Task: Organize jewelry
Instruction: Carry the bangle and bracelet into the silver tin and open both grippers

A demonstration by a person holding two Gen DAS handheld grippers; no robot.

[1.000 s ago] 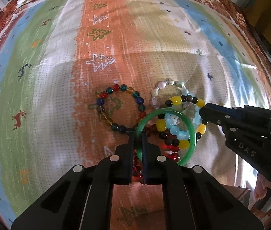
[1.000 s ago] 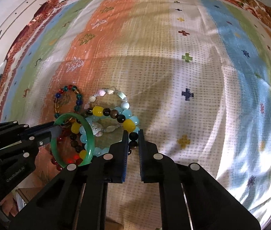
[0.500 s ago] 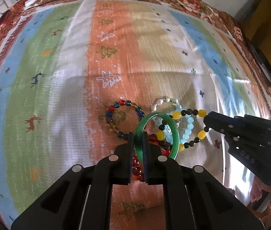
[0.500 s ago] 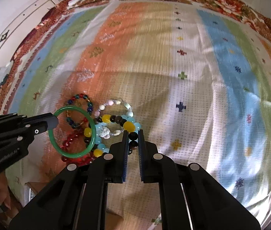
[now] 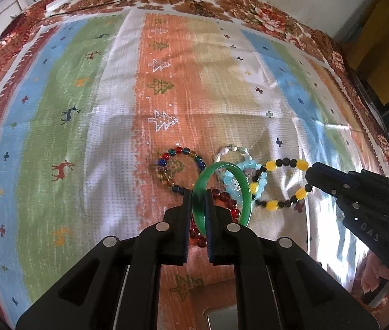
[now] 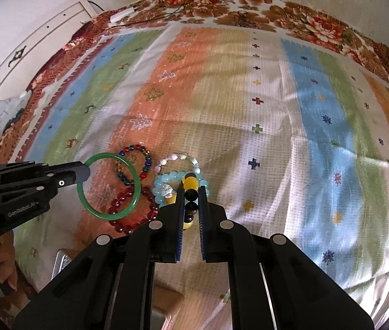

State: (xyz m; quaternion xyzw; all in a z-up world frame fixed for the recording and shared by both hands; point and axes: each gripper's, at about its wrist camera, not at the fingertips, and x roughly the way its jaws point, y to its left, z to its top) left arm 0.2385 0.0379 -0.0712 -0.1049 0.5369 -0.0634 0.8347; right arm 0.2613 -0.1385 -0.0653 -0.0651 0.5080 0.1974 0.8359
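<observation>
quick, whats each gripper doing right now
Left gripper: closed on the green bangle.
Right gripper: closed on the yellow and black bead bracelet.

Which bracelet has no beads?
The green bangle, held by the left gripper. It is one smooth solid ring; the other bracelets are strings of beads.

Bangle [image 5: 245, 189] left of bead bracelets [image 5: 233, 178], on cloth [image 5: 84, 110]

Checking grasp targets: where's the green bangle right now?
The green bangle is clamped upright in the left gripper, raised over the red bead bracelet, left of the right gripper holding the yellow-black bracelet.
</observation>
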